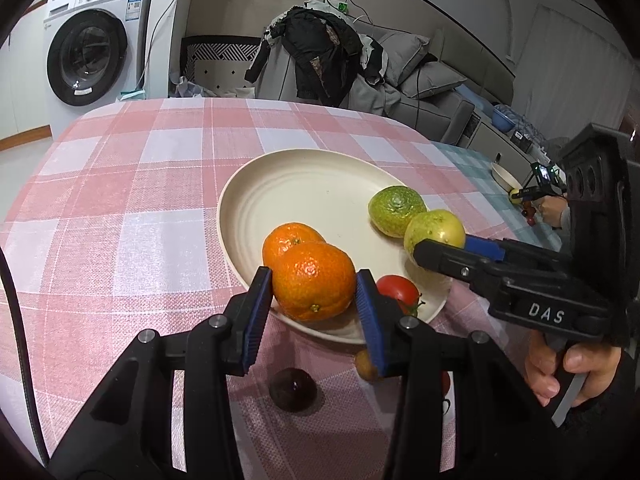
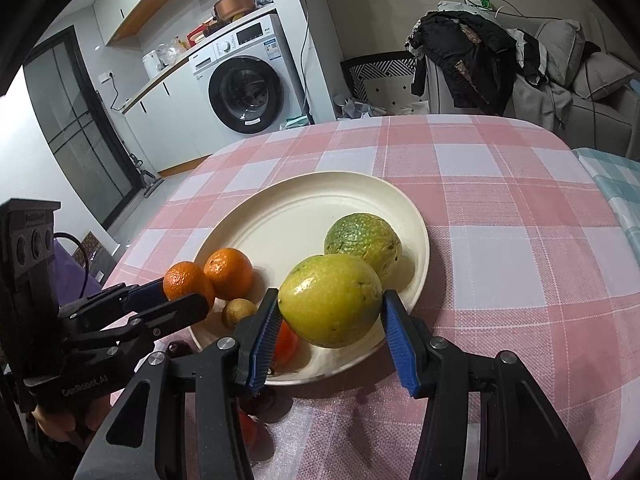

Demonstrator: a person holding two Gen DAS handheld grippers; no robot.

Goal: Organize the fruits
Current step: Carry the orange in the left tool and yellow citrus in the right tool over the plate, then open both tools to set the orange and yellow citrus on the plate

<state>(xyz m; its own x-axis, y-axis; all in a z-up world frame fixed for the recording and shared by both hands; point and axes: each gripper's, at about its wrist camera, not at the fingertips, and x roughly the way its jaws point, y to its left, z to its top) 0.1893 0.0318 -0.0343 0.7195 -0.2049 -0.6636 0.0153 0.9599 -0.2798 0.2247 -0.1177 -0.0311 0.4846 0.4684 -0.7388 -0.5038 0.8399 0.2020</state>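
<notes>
Holding an orange (image 1: 313, 281), left gripper (image 1: 314, 312) hovers over plate (image 1: 280, 184).

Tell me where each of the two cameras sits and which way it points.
Left wrist: on the left gripper, looking forward over the plate; its fingers flank an orange, and the right gripper and right hand show at right.
Right wrist: on the right gripper, facing the plate; its fingers flank a yellow-green fruit, and the left gripper shows at left.
Shared: plate, oranges, green fruits, checked tablecloth, washing machine.
</notes>
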